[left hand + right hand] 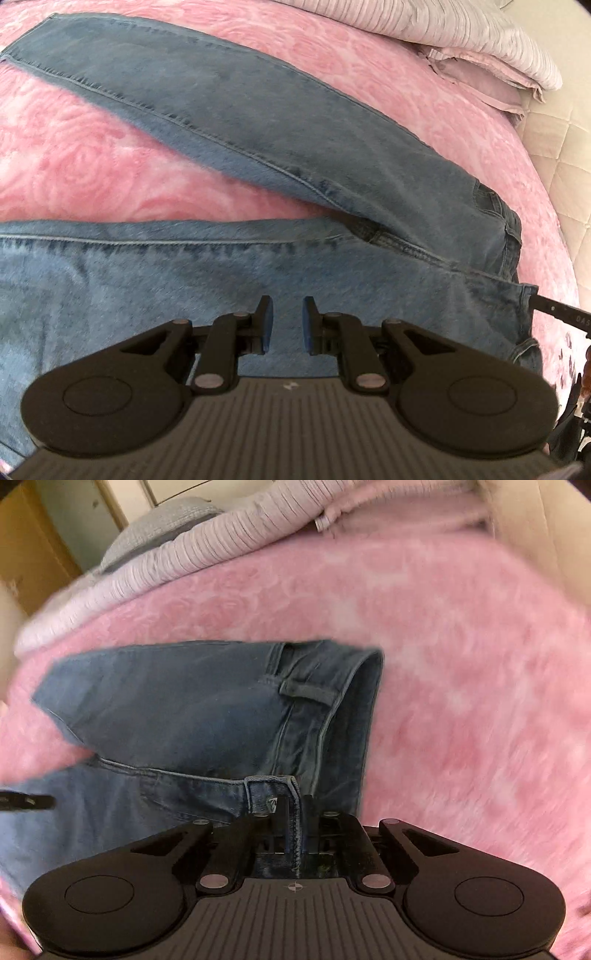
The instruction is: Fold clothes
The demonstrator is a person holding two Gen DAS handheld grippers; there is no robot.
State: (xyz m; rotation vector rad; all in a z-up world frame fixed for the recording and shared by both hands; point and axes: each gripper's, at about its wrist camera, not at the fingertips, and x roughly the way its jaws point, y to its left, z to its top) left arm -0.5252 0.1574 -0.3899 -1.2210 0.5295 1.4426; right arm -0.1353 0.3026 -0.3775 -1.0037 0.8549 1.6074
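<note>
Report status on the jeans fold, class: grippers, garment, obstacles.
Left gripper open, over the near leg. Right gripper shut on jeans waistband. Jeans spread on pink blanket, legs apart, unfolded. Pillows at bed's edge, clear of the work.

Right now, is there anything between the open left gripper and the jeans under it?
Nothing visible. The left gripper hangs open directly over the near leg of the jeans, with only bare denim between its fingers. The right gripper is already shut on the waistband.

Faded denim jeans (258, 122); fuzzy, seemingly plush pink blanket (74, 166).
</note>
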